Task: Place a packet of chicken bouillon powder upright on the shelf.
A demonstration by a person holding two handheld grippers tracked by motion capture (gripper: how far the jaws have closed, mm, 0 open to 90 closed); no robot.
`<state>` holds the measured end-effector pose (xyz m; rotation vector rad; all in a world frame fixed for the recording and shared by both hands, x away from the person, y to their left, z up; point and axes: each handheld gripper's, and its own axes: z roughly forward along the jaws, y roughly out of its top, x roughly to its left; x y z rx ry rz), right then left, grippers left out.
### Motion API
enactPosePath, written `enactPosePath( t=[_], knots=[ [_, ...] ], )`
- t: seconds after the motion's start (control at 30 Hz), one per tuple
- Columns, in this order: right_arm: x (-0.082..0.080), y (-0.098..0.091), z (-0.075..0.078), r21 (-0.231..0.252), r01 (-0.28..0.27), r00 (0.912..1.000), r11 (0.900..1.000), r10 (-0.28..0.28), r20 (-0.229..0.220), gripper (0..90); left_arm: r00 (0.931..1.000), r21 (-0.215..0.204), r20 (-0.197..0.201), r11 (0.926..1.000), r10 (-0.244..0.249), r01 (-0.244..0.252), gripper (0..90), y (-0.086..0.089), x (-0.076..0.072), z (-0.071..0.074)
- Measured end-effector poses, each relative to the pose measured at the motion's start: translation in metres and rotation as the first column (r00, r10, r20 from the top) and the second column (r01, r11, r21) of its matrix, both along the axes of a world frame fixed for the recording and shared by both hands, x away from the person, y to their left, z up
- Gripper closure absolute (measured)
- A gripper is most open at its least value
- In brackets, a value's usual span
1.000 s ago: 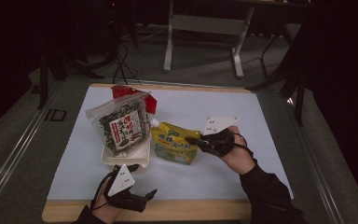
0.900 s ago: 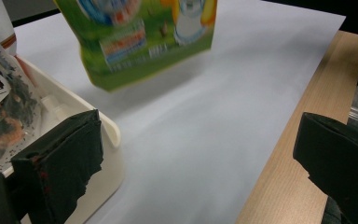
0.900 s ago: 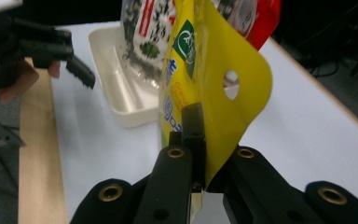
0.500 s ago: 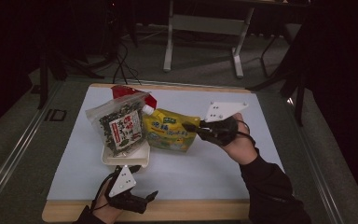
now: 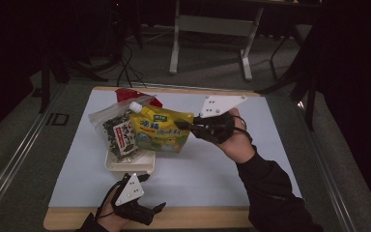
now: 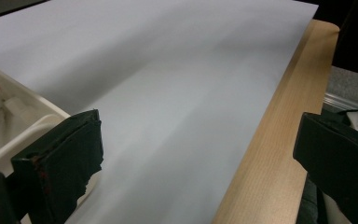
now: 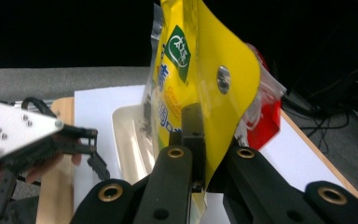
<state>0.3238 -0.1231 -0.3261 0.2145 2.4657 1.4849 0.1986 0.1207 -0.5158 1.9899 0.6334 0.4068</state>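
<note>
Above the white tray (image 5: 125,166), the right hand-held gripper (image 5: 186,126) clamps a yellow pouch (image 5: 160,133); at six o'clock, the left hand-held gripper (image 5: 152,212) rests released on the tabletop (image 5: 212,169).

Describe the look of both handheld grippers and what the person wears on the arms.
Both grippers are black linkage frames. The right gripper and the left gripper each carry a pale grey three-cornered plate with small screw dots. Brass-ringed pivots show on the right gripper's arms. The left one's jaws have blocky black pads. The right arm wears a dark sleeve.
</note>
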Motion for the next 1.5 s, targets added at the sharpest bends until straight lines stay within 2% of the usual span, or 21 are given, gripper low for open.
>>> enactPosePath(
  t=[0.1, 0.3, 0.43, 0.63, 0.73, 0.9, 1.03, 1.4, 1.43, 1.47, 1.5],
  knots=[
    [0.002, 0.009, 0.000, 0.004, -0.013, 0.9999, 0.9999, 0.013, -0.006, 90.0, 0.9999, -0.002, -0.011, 0.9999, -0.012, 0.012, 2.6, -0.001, -0.001, -0.001],
    [0.005, 0.028, -0.005, 0.034, -0.060, 0.9980, 0.9976, 0.061, -0.018, 90.0, 0.9987, -0.009, 0.006, 0.9987, -0.051, 0.051, 2.6, -0.002, -0.005, 0.000],
    [0.005, 0.039, -0.011, 0.043, -0.091, 0.9954, 0.9949, 0.092, -0.027, 90.0, 0.9982, -0.013, 0.013, 0.9982, -0.058, 0.058, 2.6, -0.002, -0.007, 0.001],
    [0.008, 0.057, -0.026, 0.056, -0.156, 0.9863, 0.9861, 0.159, -0.044, 90.0, 0.9981, -0.008, 0.003, 0.9981, -0.061, 0.061, 2.6, -0.003, -0.007, -0.001],
    [0.010, 0.068, -0.037, 0.048, -0.182, 0.9809, 0.9822, 0.185, -0.061, 90.0, 0.9983, -0.012, 0.003, 0.9983, -0.057, 0.057, 2.6, -0.002, -0.007, -0.001],
    [0.012, 0.083, -0.054, 0.015, -0.193, 0.9771, 0.9811, 0.193, -0.089, 90.0, 0.9985, -0.014, 0.003, 0.9984, -0.055, 0.055, 2.6, 0.000, -0.007, -0.001],
    [0.014, 0.088, -0.064, 0.009, -0.203, 0.9723, 0.9790, 0.203, -0.116, 90.0, 0.9986, -0.012, 0.002, 0.9985, -0.053, 0.053, 2.6, 0.000, -0.007, -0.001],
    [0.010, 0.086, -0.068, 0.032, -0.219, 0.9667, 0.9753, 0.221, -0.129, 90.0, 0.9988, -0.006, -0.003, 0.9988, -0.049, 0.049, 2.6, 0.000, -0.006, -0.002],
    [0.010, 0.084, -0.067, 0.037, -0.220, 0.9669, 0.9748, 0.223, -0.124, 90.0, 0.9988, -0.006, -0.007, 0.9988, -0.048, 0.048, 2.6, 0.000, -0.006, -0.002],
    [0.009, 0.081, -0.067, 0.068, -0.223, 0.9624, 0.9724, 0.231, -0.143, 90.0, 0.9988, -0.006, -0.008, 0.9988, -0.049, 0.049, 2.6, 0.000, -0.005, -0.002],
    [0.009, 0.081, -0.068, 0.068, -0.227, 0.9609, 0.9715, 0.235, -0.147, 90.0, 0.9988, -0.006, -0.008, 0.9988, -0.049, 0.049, 2.6, 0.000, -0.005, -0.003]
  ],
)
